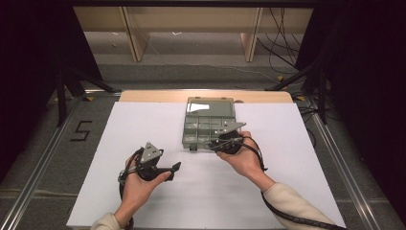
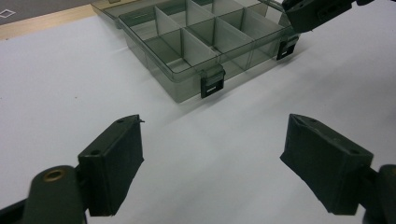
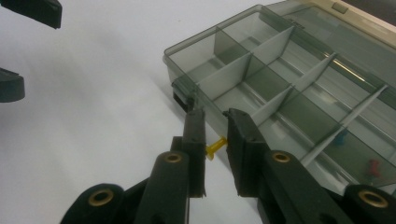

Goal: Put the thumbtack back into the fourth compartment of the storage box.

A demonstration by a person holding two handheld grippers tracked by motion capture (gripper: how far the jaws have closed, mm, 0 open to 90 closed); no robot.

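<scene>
Pushpin (image 3: 215, 148), yellow, clamped in right hand-held gripper (image 3: 215, 135) beside organizer box (image 3: 299, 88); left hand-held gripper (image 2: 212, 158) spread wide.

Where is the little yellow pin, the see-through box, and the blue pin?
yellow push pin (image 3: 215, 148): right gripper view, on its head between the right tool's jaws.
compartment box (image 3: 212, 77): right gripper view, on a near divider wall.
blue push pin (image 3: 342, 136): right gripper view, on its blurred body inside a compartment.

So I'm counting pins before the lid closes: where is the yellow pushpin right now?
In the right gripper view, the yellow pushpin is pinched between the right gripper jaws, just outside the near wall of the open compartment box.
</scene>
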